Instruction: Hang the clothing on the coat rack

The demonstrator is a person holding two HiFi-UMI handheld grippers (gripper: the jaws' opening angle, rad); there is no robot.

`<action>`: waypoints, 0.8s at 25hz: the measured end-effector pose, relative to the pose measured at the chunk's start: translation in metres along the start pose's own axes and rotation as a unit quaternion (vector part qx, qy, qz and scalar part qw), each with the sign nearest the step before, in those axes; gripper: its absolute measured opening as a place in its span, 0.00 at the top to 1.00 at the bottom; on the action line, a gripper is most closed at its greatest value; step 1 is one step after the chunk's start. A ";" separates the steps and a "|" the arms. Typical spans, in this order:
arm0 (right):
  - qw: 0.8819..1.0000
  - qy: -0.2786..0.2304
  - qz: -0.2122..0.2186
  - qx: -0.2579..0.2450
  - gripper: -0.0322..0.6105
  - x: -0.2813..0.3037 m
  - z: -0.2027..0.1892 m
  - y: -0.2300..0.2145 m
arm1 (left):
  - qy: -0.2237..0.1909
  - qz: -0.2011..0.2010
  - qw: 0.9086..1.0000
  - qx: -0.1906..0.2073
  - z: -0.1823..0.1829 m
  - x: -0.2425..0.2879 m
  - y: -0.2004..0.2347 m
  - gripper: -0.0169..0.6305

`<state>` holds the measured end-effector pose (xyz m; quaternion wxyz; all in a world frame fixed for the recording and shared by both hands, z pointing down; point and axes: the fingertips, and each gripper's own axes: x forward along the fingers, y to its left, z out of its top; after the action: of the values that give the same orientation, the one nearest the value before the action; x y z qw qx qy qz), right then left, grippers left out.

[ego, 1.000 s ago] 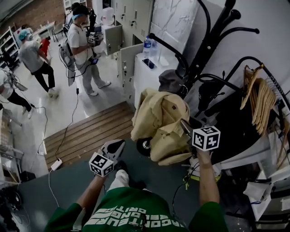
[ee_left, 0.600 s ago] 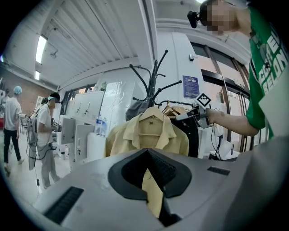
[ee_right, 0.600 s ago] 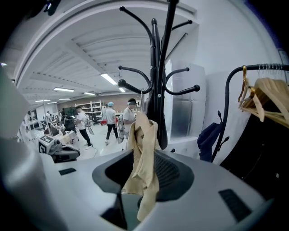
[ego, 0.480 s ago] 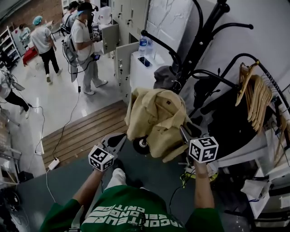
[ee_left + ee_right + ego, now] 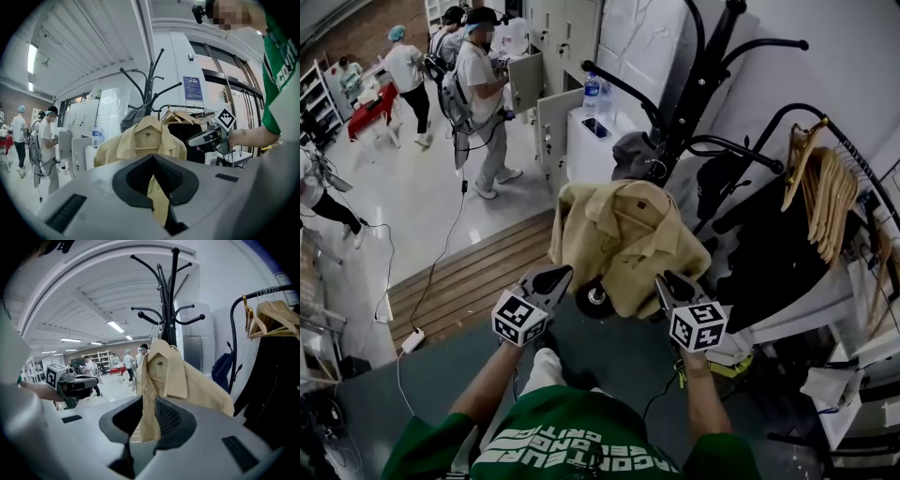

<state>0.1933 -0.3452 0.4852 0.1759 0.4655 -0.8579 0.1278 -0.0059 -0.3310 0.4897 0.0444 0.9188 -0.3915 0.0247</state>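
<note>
Far left, past a strip of wooden flooring (image 5: 478, 272), several people (image 5: 483, 84) stand on a pale floor, well apart from the work.

The left hand-held gripper (image 5: 561, 274) reaches up to the lower left edge of the tan jacket (image 5: 619, 234). In its own view the jaws are drawn narrow, their tips almost meeting, and a thin strip of the tan fabric fills the slit between them. Its marker cube (image 5: 520, 319) sits just above the person's forearm.

The jacket hangs open-fronted from the black coat rack (image 5: 698, 94). Its collar is up by the pole and its shoulders are spread. The hem falls towards the two grippers and covers part of a small wheel (image 5: 595, 300) at the rack's foot. A grey item (image 5: 633, 155) hangs on the rack just behind the collar. To the left of that stands a white cabinet (image 5: 581, 150) with a bottle (image 5: 592, 94) on top.

The right hand-held gripper (image 5: 663, 280) meets the jacket's lower right hem. In its own view the jaws are narrow too, and the front panel's bottom edge (image 5: 146, 423) drops straight down between the two ribbed pads. A sliver of floor shows beside the cloth.

Further right, a curved black rail carries a bunch of wooden hangers (image 5: 825, 197) above dark clothing (image 5: 769, 253), near the coat rack but apart from the jacket.
</note>
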 end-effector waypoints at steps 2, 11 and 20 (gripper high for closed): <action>1.000 -0.001 0.005 -0.001 0.84 -0.001 -0.008 0.007 | 0.002 -0.002 1.000 -0.001 -0.002 0.001 -0.006 0.97; 0.999 0.008 0.026 -0.017 0.94 -0.008 -0.038 0.031 | 0.009 -0.006 1.000 -0.009 -0.013 -0.005 -0.030 0.97; 0.999 0.017 0.039 -0.019 0.94 -0.012 -0.054 0.043 | 0.016 0.001 1.000 -0.017 -0.031 -0.016 -0.037 0.97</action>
<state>0.1726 -0.2927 0.5271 0.1943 0.4263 -0.8744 0.1262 0.0097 -0.2906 0.5173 0.0666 0.9169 -0.3921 0.0329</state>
